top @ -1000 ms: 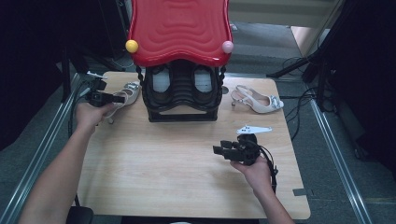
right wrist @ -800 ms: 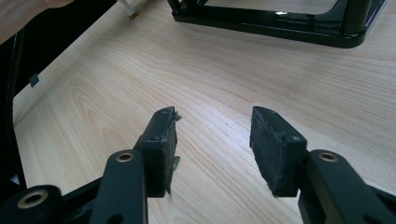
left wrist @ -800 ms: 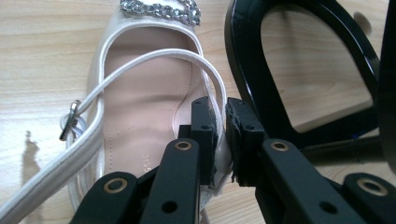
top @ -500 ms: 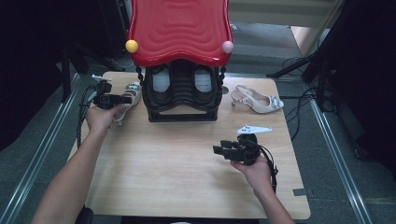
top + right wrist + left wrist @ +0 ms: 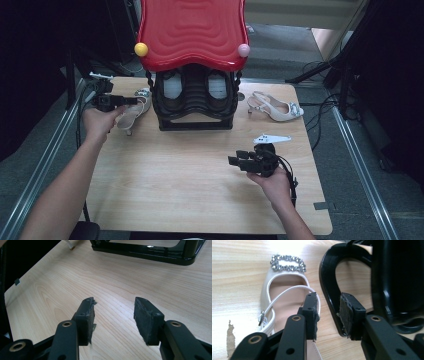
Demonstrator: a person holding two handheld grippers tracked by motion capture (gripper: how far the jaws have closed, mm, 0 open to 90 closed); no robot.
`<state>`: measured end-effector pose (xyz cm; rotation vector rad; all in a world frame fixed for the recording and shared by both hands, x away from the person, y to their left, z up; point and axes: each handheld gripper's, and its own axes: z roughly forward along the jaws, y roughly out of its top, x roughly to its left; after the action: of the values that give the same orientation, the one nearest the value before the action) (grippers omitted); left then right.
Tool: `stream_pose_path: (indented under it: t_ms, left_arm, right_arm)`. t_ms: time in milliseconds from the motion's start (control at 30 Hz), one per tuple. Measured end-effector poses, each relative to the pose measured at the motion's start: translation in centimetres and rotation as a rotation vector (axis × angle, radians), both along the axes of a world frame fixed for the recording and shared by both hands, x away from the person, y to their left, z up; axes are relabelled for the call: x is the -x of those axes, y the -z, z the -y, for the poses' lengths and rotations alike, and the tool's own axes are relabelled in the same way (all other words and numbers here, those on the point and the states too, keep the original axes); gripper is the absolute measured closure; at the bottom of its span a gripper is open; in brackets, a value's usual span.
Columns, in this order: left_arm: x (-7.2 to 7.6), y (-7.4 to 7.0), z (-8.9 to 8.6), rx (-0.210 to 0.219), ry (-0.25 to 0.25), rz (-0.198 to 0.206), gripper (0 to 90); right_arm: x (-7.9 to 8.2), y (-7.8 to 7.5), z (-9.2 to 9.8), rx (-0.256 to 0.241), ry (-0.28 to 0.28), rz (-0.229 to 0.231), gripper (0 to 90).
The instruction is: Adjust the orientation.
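Landmark is the black shoe rack [image 5: 196, 107] with the red wavy top [image 5: 192, 30], standing at the back middle of the wooden bench [image 5: 165, 195]. A yellow ball [image 5: 141, 49] and a pink ball [image 5: 243, 50] sit at the front corners of the red top.

I have the left tongs [image 5: 131, 100] just left of the rack, over a white slingback heel [image 5: 131, 114] that lies on the bench beside the rack's left foot. In the left gripper view the left tongs [image 5: 327, 312] are spread, nothing between the pads. One pad hangs over the shoe's ankle strap [image 5: 287, 296], the other in front of the rack's curved black foot [image 5: 329, 285]; I can't tell if either pad touches. The shoe's rhinestone buckle [image 5: 288, 263] sits at its toe, pointing away from the tongs.

Second white slingback heel [image 5: 276, 106] lies right of the rack, well apart from both tongs.

My right tongs [image 5: 234, 160] are in front of the rack, toward its right side, low over bare bench, jaws pointing left. In the right gripper view the right tongs [image 5: 113, 320] are spread and empty, with the rack's base bar [image 5: 150, 252] farther ahead.
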<state>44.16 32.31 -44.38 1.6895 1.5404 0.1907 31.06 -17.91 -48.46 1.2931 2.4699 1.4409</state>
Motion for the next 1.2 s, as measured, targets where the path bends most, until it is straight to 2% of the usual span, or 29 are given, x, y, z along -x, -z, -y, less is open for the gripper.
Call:
stream_pose_path:
  t_ms: [133, 300, 433, 500, 567, 900, 967, 1033, 1100, 1200]
  left_arm:
    - [0.2, -1.1, -0.6, -0.034, 0.007, 0.001, 62.7]
    - [0.2, -1.3, -2.0, -0.034, -0.015, -0.001, 59.9]
    - [0.1, -0.8, -2.8, -0.062, -0.028, -0.003, 55.9]
    - [0.0, -0.5, -3.0, -0.092, -0.034, -0.009, 56.0]
    - [-0.1, -0.1, -3.2, -0.1, -0.037, -0.017, 55.8]
    - [-0.8, 1.9, -3.7, -0.104, -0.075, -0.042, 54.3]
    - [-1.0, 2.4, -3.7, -0.11, -0.073, -0.062, 53.9]
    - [-1.1, 2.7, -3.6, -0.116, -0.079, -0.06, 53.7]
    - [-1.2, 3.0, -3.5, -0.099, -0.1, -0.066, 53.8]
    - [-1.3, 3.3, -3.4, -0.112, -0.104, -0.064, 54.2]
  right_arm:
    - [0.0, 0.0, 0.0, 0.001, 0.001, 0.0, 52.3]
    - [0.0, 0.0, 0.0, 0.004, 0.001, 0.004, 52.2]
    - [0.0, -0.1, 0.1, 0.005, 0.004, 0.012, 52.1]
    - [0.0, -0.1, 0.1, 0.006, 0.005, 0.011, 51.9]
    - [0.0, 0.0, 0.1, 0.008, 0.006, 0.011, 51.8]
    - [0.0, 0.0, 0.1, 0.007, 0.006, 0.011, 51.4]
    - [0.0, 0.0, 0.1, 0.007, 0.007, 0.01, 51.4]
    - [0.0, 0.0, 0.1, 0.008, 0.009, 0.009, 51.4]
    - [-0.1, 0.0, 0.2, 0.008, 0.009, 0.009, 51.4]
    - [-0.1, 0.0, 0.1, 0.009, 0.008, 0.009, 51.3]
